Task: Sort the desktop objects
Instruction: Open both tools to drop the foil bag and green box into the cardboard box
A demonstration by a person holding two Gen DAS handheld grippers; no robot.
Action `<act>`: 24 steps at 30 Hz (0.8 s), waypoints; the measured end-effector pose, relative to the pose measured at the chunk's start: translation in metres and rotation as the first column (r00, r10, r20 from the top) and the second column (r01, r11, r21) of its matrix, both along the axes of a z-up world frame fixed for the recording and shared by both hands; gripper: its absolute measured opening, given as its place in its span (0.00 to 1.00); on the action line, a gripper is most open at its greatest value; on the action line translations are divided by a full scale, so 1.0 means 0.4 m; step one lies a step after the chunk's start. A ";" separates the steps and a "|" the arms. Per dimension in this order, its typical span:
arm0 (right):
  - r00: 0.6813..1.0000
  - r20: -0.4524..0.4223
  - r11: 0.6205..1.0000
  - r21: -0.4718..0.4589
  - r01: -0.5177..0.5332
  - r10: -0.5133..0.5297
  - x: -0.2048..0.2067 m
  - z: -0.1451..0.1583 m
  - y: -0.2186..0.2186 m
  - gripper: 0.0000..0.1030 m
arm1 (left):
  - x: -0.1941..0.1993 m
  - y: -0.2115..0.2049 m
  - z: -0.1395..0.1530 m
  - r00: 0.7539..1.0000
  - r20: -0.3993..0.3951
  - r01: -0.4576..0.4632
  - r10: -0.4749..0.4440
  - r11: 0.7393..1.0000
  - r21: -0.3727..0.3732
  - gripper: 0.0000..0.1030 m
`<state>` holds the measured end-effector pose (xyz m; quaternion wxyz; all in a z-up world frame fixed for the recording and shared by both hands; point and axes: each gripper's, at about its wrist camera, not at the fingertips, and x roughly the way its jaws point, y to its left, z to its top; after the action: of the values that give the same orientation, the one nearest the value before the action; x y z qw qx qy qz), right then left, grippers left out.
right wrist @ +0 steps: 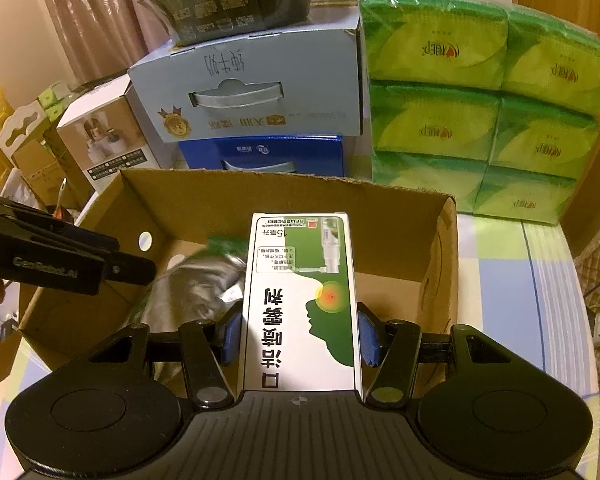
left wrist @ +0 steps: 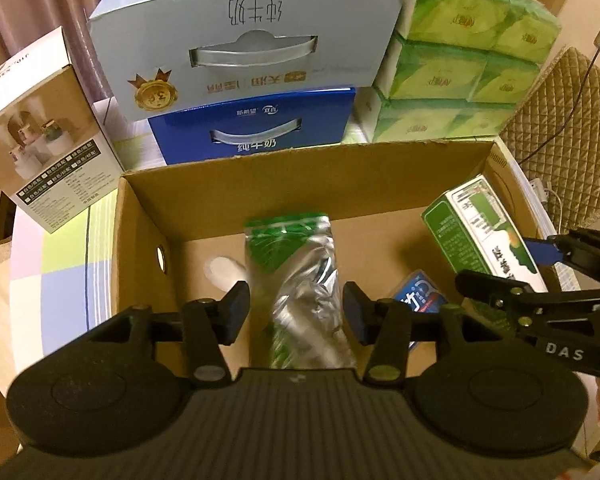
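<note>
the left tongs (left wrist: 296, 312) hang released over the cardboard box (left wrist: 300, 176), the foil pouch (left wrist: 300, 276) lying loose between their pads. the right tongs (right wrist: 300, 332) clench the green-and-white carton (right wrist: 300, 300) above the box's right side.

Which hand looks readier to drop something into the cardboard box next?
The right. Its fingers clamp the green-and-white box above the cardboard box. The left gripper merely straddles the foil pouch with visible gaps.
</note>
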<state>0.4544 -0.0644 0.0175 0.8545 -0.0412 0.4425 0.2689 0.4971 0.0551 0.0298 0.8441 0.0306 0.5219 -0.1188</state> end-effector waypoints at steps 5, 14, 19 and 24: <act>1.000 -0.014 1.000 0.012 0.007 -0.006 -0.003 -0.005 -0.001 0.51 | -0.011 0.011 0.009 1.000 0.008 -0.007 0.007 1.000 -0.016 0.44; 0.999 -0.028 0.995 0.097 0.022 -0.019 0.001 0.013 0.003 0.53 | -0.035 0.029 0.013 1.000 0.012 -0.022 0.022 0.999 -0.033 0.49; 1.000 -0.020 0.995 0.101 0.024 -0.022 -0.018 0.025 -0.003 0.59 | -0.065 0.036 0.010 1.000 0.010 -0.016 0.016 0.999 -0.035 0.50; 0.999 -0.012 0.993 0.107 0.044 -0.043 -0.047 0.046 -0.032 0.66 | -0.099 0.047 0.024 0.999 0.014 -0.029 0.030 0.998 -0.056 0.54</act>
<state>0.4357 -0.0772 0.0358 0.8589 0.0155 0.4326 0.2739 0.4574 0.0738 0.0395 0.8501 0.0001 0.5125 -0.1209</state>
